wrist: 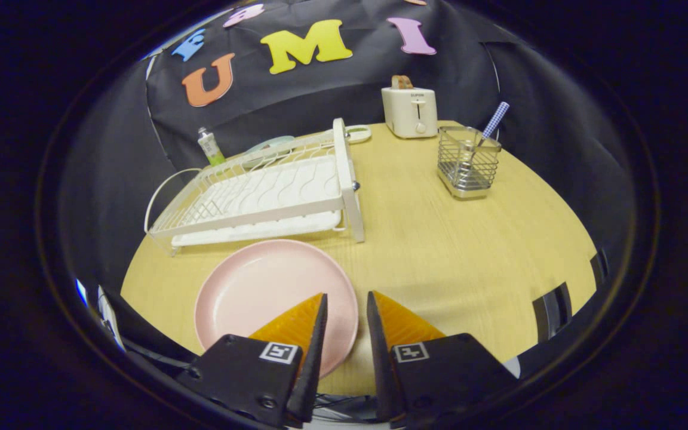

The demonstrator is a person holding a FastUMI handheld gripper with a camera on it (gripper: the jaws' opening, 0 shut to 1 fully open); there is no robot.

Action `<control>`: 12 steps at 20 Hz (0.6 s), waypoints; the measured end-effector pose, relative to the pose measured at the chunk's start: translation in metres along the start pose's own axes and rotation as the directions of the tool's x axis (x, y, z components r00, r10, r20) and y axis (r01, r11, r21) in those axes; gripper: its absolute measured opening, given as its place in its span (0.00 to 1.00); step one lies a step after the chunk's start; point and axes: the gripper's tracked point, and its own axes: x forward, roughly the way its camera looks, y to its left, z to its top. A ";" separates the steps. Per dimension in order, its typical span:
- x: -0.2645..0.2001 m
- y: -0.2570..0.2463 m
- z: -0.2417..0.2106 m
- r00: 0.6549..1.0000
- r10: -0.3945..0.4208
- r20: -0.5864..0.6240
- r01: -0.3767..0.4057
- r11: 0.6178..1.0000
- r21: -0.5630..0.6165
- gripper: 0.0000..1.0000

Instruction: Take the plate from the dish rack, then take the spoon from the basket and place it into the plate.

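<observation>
A pink plate (266, 292) lies flat on the wooden table, just in front of the white dish rack (272, 191). My gripper (347, 298) hovers over the plate's right edge; its fingers stand a little apart with nothing between them, and the plate's rim runs under the gap. The left finger overlaps the plate, the right one is over bare table. Far beyond the fingers to the right stands a wire basket (468, 162) with a spoon (490, 128) upright in it, its blue checked handle sticking out.
A cream toaster (409, 111) with bread in it stands at the back of the table (457, 257), left of the basket. A small tube (211, 147) stands behind the rack. Bare table lies between the plate and the basket.
</observation>
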 end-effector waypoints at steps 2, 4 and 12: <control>-0.008 -0.008 0.017 0.996 -0.019 0.092 0.021 1.000 -0.023 0.69; -0.010 -0.025 0.035 0.980 -0.071 0.185 0.080 0.996 -0.038 0.92; -0.019 -0.072 0.087 0.912 -0.103 0.396 0.124 0.992 -0.027 1.00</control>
